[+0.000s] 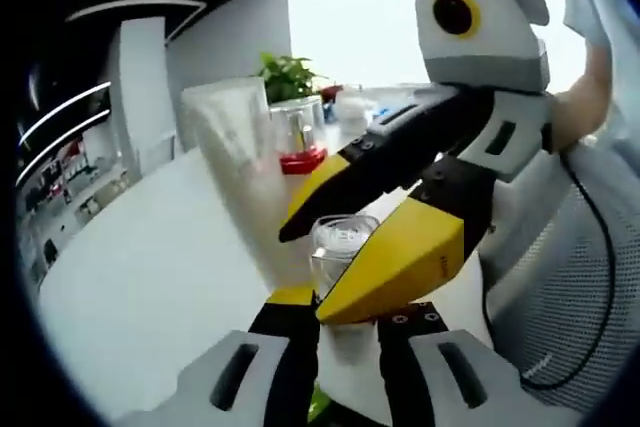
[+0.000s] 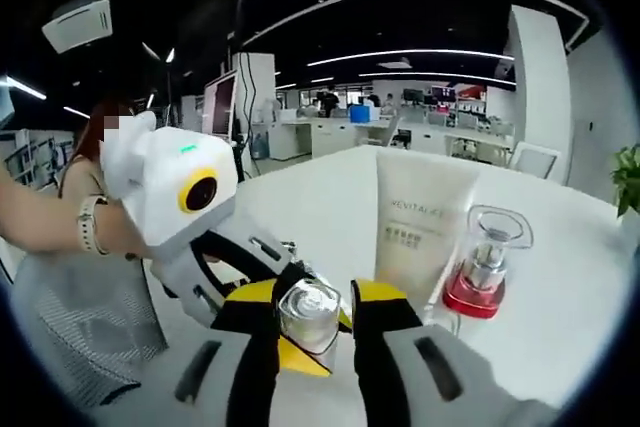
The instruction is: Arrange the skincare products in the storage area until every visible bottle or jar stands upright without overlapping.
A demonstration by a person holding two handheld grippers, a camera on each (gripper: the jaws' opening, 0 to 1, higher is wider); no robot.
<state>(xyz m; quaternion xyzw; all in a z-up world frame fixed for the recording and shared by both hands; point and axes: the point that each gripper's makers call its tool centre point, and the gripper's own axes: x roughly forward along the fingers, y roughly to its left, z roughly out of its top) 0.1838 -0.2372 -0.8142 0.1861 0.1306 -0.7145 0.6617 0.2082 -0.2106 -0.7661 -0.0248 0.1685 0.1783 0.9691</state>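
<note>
Item 1, small clear jar [image 2: 310, 315]: in your right gripper view it sits between the two jaws of your right gripper [image 2: 313, 332], low at 6 o'clock, silver cap toward the lens. The jaws stand narrow and press its sides, so you are holding it. In your left gripper view the same jar [image 1: 338, 247] shows near centre, caught between the yellow-tipped jaws of the right gripper [image 1: 350, 247] reaching in from 2 o'clock.

Item 2, your left gripper [image 1: 345, 332]: its jaws rise at 6 o'clock, just beneath the jar and close against the right gripper's yellow tip. They stand fairly narrow; whether they touch the jar, you cannot tell. In the right gripper view it [image 2: 290, 332] comes in from 9 o'clock, its yellow tip right under the jar.

Item 3, white tube [image 2: 420, 232]: upright on the white table [image 2: 330, 197], at 1 o'clock from the jar, well apart from both tongs.

Item 4, clear bottle with red base [image 2: 485, 267]: upright, just beside the tube at its 3 o'clock.

Item 5, green plant [image 1: 288, 75]: behind the tube at 12 o'clock, left gripper view.
</note>
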